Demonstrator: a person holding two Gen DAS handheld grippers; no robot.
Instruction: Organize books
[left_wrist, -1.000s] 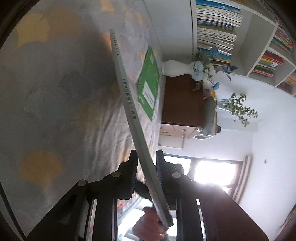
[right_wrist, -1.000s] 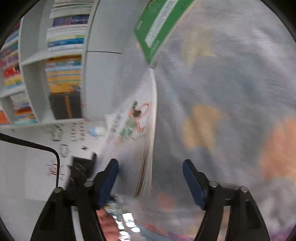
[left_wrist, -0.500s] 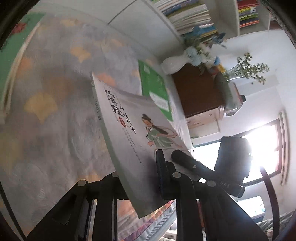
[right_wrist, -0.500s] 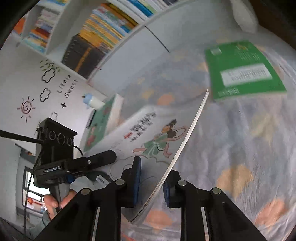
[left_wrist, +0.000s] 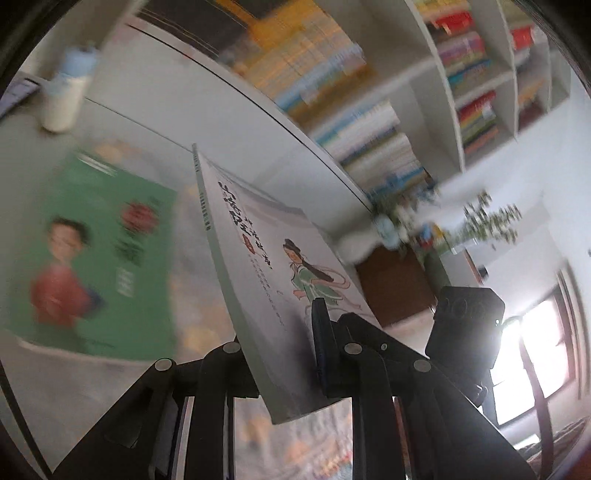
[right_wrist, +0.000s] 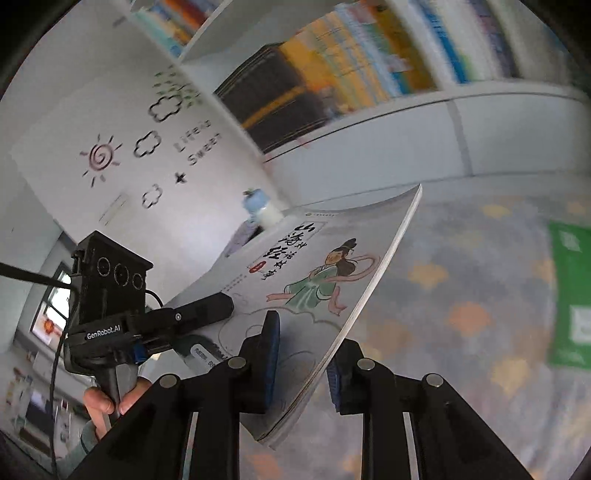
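Observation:
A thin white book with a painted figure in green robes on its cover is held in the air by both grippers. My left gripper is shut on its spine edge. My right gripper is shut on its open-page edge, and the book shows in that view too. A green book with a child on the cover lies on the patterned cloth at the left, blurred. Another green book lies on the cloth at the right.
White shelves packed with books run along the back wall; they also show in the right wrist view. A pale bottle with a blue cap stands by the shelf base. A dark wooden cabinet with plants stands to the right.
Both grippers have lifted the white book and swung it to the left, toward the green book with the child. The right gripper, open one second ago, closed on the book's page edge.

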